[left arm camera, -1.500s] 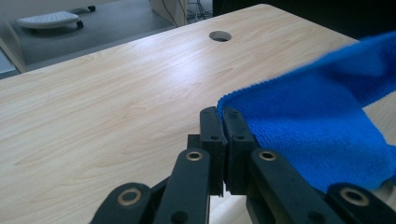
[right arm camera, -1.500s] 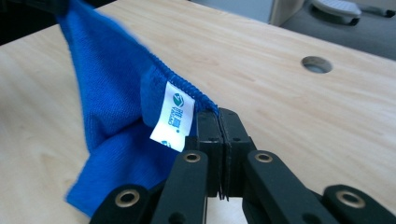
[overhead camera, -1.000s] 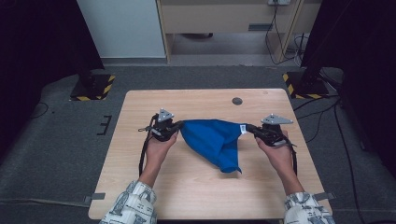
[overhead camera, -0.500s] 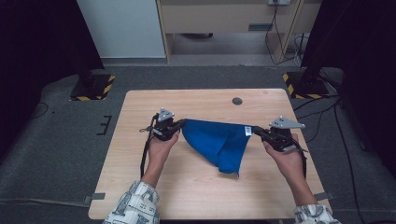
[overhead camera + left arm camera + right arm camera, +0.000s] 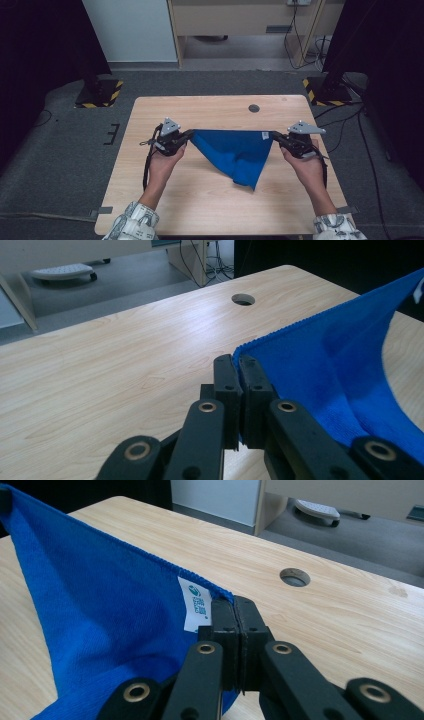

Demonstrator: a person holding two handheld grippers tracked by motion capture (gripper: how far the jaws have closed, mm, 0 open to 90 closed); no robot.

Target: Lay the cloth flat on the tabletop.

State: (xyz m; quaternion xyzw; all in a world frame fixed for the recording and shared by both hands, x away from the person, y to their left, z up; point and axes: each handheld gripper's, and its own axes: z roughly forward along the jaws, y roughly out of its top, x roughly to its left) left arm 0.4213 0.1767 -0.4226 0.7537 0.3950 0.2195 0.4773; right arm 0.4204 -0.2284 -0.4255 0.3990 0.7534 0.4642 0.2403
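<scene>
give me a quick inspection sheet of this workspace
surface: wooden table, round hole near far edge
job's things: blue cloth stretched between both grippers, top edge taut, lower part hanging to a point; white label at its right corner
clutter: nothing seen
grippers: left gripper and right gripper each shut on a cloth corner
cables: cable trailing from left gripper; cords on floor behind
surroundings: grey carpet, striped stand bases

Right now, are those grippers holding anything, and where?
Yes: a blue cloth, stretched between them. Left gripper and right gripper each pinch a top corner.
</scene>
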